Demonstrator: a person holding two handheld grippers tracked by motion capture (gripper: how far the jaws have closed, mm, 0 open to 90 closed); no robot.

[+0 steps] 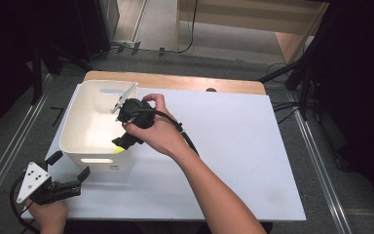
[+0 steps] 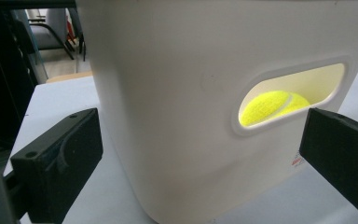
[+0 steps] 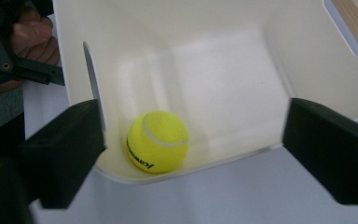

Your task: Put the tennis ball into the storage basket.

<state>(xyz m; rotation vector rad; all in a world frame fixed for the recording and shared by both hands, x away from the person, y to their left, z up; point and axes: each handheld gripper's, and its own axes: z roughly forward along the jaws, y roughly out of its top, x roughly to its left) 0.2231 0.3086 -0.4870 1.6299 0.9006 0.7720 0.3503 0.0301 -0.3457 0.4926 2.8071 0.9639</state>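
**Fingers wide, ball in bin**

Fingers: right gripper (image 3: 193,154) jaws spread wide, nothing between the pads; held above the near corner of the bin (image 3: 242,154), looking down into it. Left gripper (image 2: 200,158) jaws also wide apart, empty, straddling the bin's near wall without touching it; its hand (image 1: 48,214) rests at the table's near edge, just beside the bin.

Ball (image 3: 157,141): yellow tennis ball, lying on the bin floor in the near corner, against the wall; visible through the bin's handle slot (image 2: 291,100) in the left gripper view.

Bin: white plastic, open top, standing on the board.

Surface: white board (image 1: 233,146) covering a wooden table (image 1: 175,80), bin at its left side.

Room: grey floor around the table, dark stands and cables beyond the bin, pale wooden furniture farther back.
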